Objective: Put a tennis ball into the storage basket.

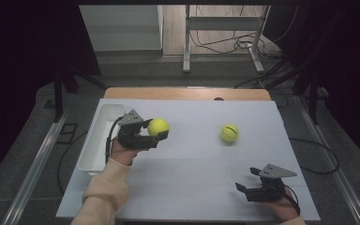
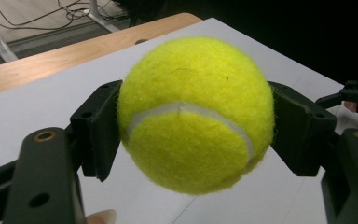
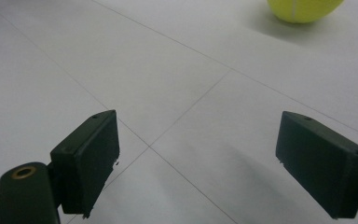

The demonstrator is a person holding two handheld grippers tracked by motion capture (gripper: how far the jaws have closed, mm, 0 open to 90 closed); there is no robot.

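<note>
Your left gripper point(image 1: 155, 133) has its jaws clamped on a ball point(image 1: 158, 126), lifted off the counter point(image 1: 192, 187) just beside the tray point(image 1: 93, 140). Keep the squeeze steady and carry it over the tray before releasing. Your right gripper point(image 1: 243, 187) rests with jaws wide apart, holding nothing, the second ball point(image 1: 229, 132) well ahead.

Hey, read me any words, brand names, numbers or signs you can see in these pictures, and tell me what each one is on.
None can be read.
Tennis ball on the table: a dark mark across it, too small and blurred to read.
Tennis ball in the left tongs: a white seam, no print on the side that shows.
White tray and white table: no writing, thin lines on the table top.
</note>
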